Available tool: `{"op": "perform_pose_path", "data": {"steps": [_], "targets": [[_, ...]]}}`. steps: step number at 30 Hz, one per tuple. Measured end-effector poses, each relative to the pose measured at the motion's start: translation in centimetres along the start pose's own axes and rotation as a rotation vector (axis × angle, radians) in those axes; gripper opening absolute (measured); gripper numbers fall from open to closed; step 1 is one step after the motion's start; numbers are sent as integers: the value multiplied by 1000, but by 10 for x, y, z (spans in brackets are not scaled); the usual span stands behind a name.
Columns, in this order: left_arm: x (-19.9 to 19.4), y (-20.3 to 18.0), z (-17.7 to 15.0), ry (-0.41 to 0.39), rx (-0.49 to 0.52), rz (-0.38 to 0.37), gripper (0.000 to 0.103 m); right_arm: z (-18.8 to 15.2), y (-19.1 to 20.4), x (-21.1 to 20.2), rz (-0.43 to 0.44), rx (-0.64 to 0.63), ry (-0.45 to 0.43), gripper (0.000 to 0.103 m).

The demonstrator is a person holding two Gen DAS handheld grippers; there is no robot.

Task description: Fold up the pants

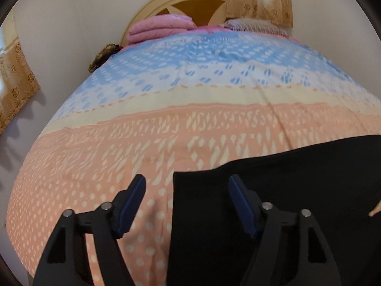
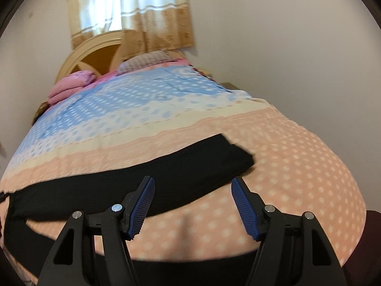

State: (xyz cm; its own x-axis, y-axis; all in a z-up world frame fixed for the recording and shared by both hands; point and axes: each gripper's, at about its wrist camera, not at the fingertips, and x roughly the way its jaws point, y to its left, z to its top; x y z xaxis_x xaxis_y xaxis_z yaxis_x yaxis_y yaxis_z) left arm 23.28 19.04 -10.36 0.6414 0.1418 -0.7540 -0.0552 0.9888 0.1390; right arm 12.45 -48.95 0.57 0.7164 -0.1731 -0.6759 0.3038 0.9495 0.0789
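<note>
I see long black cloth pants (image 2: 133, 178) lying flat across the peach dotted bedspread (image 2: 297, 166), long axis running left to right. My left gripper (image 1: 188, 202) hovers over their left end, my right gripper (image 2: 193, 202) over their right end. Both sets of jaws stand partly open, gripping nothing.

Beyond the right claw (image 2: 193, 186), the black pants (image 2: 133, 186) run off the picture's left edge, their far end smeared by blur; under the left claw (image 1: 188, 186) they run off the bottom and right edges, folds unreadable
</note>
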Motion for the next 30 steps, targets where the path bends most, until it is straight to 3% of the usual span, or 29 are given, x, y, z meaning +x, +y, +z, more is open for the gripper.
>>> {"op": "perform_pose_path", "data": {"steps": [1,7,11,16,20,26,28,29,30], "targets": [[5,2,1,11,-2,-9,72,4,-7,4,-6,8,6,68],[28,7,-3,80,-11,-79,39,32,-35,40,-54,40,52,64],[31,11,-3,73,-18,-95,24,49,-45,68,-43,62,87,61],[34,22,-1,89,-60,-135,24,68,-47,105,-30,54,151,61],[38,17,1,85,-40,-117,24,74,-48,144,19,85,273,61],[40,12,5,83,-12,-86,28,74,-47,170,36,58,310,61],[39,11,9,75,3,-69,32,75,-44,171,71,43,317,52],[39,10,10,75,8,-71,32,75,-41,172,82,35,327,31],[40,8,12,76,17,-85,32,74,-37,172,80,15,335,18]]}}
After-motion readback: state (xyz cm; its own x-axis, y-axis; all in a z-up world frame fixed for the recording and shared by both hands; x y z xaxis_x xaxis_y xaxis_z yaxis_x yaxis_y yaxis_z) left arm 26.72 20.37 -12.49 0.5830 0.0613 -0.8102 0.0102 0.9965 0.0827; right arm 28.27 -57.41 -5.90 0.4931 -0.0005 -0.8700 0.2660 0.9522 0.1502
